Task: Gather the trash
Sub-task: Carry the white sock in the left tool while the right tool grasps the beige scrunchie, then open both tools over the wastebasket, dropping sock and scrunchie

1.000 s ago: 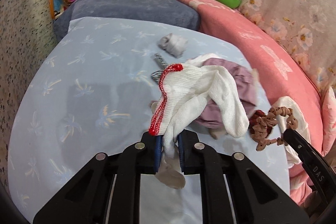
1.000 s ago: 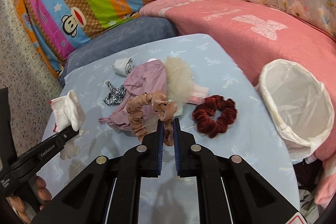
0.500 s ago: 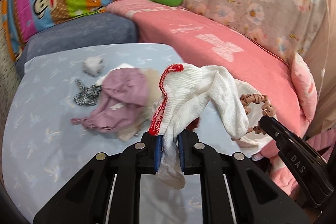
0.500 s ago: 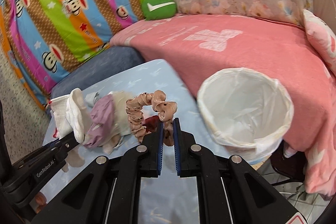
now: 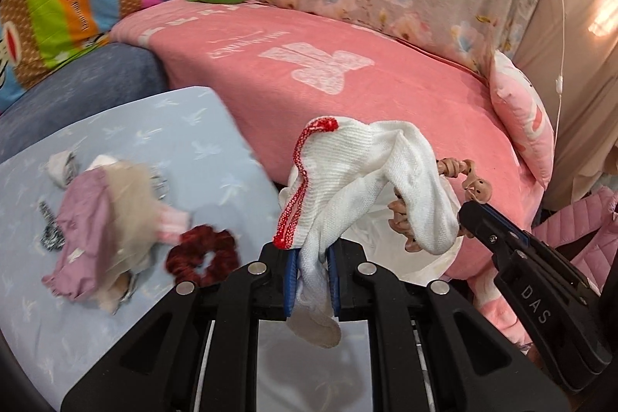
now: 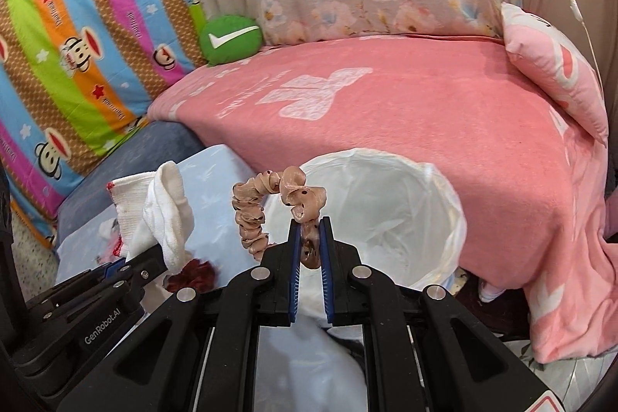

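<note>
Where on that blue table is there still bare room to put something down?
The blue table is bare along its far edge beside the pink blanket. Its left middle is crowded: a mauve cloth pile with a dark red scrunchie just right of it.

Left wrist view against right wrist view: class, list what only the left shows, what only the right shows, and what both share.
Only the left wrist view shows the purple garment and the whole dark red scrunchie lying on the blue sheet.

Only the right wrist view shows the open mouth of the white-lined bin.

Both show the left gripper shut on the white glove, the right gripper shut on the tan scrunchie, and the green cushion.
</note>
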Motion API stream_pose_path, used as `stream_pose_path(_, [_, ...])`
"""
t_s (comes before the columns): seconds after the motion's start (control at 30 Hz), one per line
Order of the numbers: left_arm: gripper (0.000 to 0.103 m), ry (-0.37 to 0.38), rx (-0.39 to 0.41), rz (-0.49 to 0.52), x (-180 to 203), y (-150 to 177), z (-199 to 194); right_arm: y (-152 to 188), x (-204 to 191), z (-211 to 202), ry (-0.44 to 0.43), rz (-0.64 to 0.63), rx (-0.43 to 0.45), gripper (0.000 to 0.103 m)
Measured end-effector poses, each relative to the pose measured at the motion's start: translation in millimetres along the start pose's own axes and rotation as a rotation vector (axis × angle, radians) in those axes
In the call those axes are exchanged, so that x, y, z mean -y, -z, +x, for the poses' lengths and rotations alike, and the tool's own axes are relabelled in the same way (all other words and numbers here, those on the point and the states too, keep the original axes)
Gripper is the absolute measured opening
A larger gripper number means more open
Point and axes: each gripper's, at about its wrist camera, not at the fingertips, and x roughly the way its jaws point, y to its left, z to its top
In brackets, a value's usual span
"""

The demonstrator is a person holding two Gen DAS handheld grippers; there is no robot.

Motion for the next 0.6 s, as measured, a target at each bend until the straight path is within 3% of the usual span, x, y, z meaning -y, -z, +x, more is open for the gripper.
stream_pose_path(0.4, [0.017,0.083,-0.097,0.043,40.3,-14.4,56.8,-14.3,51.2,42.3,0.044,0.073,-0.022,0.014])
stream_pose_path(0.5, [0.035,0.096,-0.110,0.013,37.6,-16.1,62.1,-14.3,51.6,46.3,0.048,0.071,-0.022,0.018])
stream_pose_path(0.57, [0.062,0.080,-0.090,-0.006,34.9,-17.3,60.2,-13.5,50.8,46.4,0.058,0.067,-0.016,0.028])
stream_pose_path(0.6, [0.066,0.069,-0.078,-0.012,32.9,-17.7,58.7,-13.3,50.4,45.8,0.061,0.066,-0.011,0.033])
